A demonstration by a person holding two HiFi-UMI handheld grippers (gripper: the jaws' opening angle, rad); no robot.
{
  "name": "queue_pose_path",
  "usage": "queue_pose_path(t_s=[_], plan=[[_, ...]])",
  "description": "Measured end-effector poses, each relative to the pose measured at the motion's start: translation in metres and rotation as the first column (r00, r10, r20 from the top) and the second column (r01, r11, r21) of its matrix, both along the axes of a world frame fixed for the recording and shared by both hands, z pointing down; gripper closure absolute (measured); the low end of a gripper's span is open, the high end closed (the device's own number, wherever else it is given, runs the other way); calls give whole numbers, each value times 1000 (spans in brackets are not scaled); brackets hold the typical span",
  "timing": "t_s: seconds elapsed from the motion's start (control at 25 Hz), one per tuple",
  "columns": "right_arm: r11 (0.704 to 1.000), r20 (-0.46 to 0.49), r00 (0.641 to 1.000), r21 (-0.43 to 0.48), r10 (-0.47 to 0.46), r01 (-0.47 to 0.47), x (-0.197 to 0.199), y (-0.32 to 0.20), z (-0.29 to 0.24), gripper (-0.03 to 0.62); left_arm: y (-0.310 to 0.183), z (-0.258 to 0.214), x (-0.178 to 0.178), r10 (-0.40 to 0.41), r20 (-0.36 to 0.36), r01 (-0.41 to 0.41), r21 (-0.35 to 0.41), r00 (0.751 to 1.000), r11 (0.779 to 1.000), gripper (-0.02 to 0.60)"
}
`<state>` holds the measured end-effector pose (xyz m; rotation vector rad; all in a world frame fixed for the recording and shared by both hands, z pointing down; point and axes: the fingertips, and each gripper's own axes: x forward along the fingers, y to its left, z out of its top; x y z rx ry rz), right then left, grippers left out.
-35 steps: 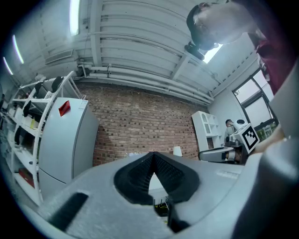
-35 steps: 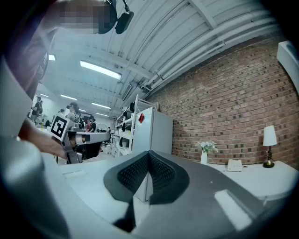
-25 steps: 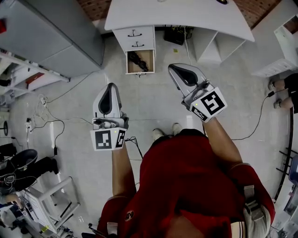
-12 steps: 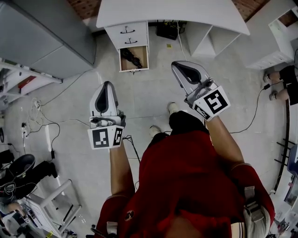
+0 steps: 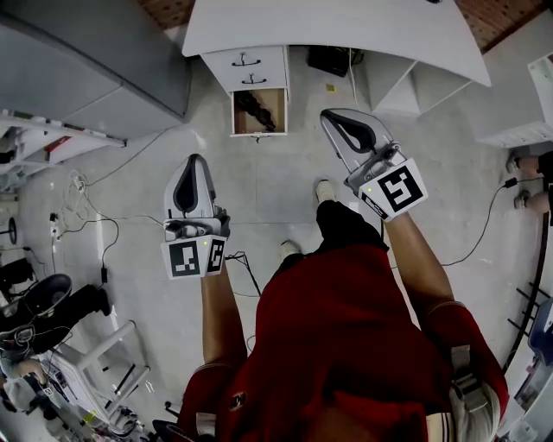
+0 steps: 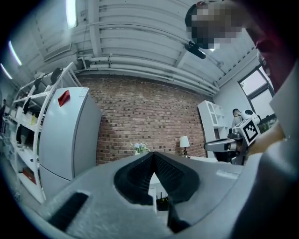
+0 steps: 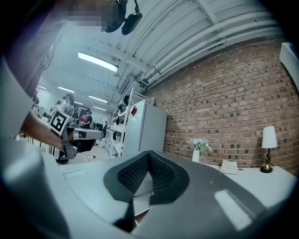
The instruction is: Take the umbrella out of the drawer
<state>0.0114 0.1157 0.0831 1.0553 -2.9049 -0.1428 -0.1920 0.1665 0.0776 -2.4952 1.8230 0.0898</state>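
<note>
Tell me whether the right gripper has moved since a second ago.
Yes. The right gripper has edged forward, closer to the white desk.

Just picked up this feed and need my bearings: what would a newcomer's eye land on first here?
The open bottom drawer under the white desk, top of the head view, with the dark umbrella lying inside. Nearer, the left hand-held gripper and right hand-held gripper are held out above the floor, both shut and empty, short of the drawer.
</note>
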Motion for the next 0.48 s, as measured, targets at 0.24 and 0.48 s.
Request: queue_pose_path(t_s=[0.24, 0.48], plan=[[998, -11, 998, -20, -57, 57, 28, -76, 22, 582, -71, 17, 30, -61, 23, 62, -31, 998, 998, 578], [991, 1, 991, -24, -132, 132, 46, -131, 30, 582, -121, 27, 53, -132, 41, 134, -51, 990, 990, 578]])
